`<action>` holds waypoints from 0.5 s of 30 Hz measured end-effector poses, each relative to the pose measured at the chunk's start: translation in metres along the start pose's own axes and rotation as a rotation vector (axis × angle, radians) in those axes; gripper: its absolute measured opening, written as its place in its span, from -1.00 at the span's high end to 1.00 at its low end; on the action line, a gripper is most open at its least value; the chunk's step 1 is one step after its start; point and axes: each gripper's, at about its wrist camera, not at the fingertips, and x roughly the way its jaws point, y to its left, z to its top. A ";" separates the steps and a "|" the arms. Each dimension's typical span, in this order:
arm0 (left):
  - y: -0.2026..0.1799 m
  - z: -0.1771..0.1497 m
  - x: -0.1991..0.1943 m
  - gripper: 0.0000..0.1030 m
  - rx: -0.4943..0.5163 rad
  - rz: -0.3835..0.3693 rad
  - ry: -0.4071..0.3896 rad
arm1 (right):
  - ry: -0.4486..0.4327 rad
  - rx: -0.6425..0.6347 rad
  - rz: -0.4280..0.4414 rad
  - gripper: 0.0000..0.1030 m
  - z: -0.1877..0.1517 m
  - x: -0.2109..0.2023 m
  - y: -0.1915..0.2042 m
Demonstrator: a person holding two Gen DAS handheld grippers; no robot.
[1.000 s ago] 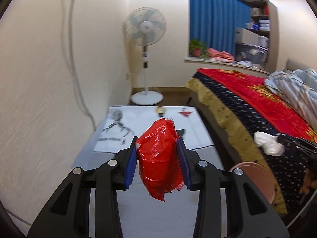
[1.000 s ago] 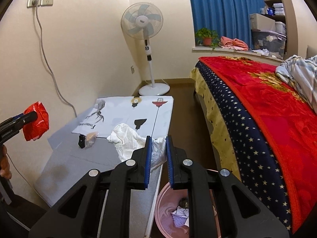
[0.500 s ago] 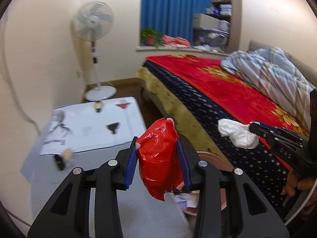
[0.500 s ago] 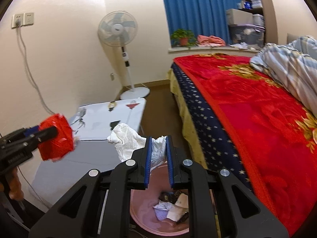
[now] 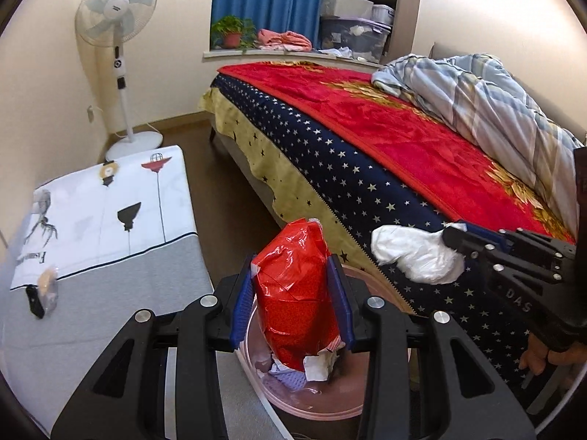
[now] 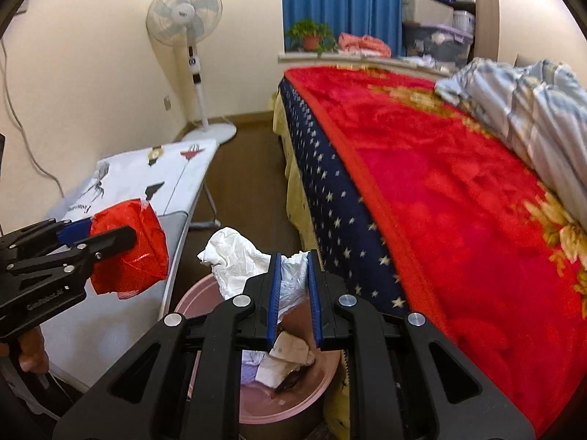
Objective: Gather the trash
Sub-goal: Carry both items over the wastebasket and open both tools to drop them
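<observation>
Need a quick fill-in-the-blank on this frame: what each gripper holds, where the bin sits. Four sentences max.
1. The left gripper holds a crumpled wrapper coloured ____.
2. The right gripper has a crumpled white ____ between its opening jaws.
3. The round pink plastic bin already contains ____.
4. The bin stands on the floor between the cloth-covered table and the ____.

Missing words: red; tissue; trash; bed

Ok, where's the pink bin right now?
On the floor between the ironing board and bed: the pink bin sits low centre in both wrist views.
</observation>
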 end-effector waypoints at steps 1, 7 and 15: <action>0.001 0.000 0.002 0.26 -0.001 -0.002 -0.002 | 0.004 0.005 0.006 0.60 0.000 0.003 0.001; 0.003 0.002 0.011 0.26 -0.012 -0.011 0.006 | -0.015 0.006 -0.007 -0.13 0.001 0.003 0.004; -0.010 0.001 0.024 0.15 -0.009 -0.044 0.022 | -0.023 0.028 -0.086 -0.25 0.002 -0.006 -0.011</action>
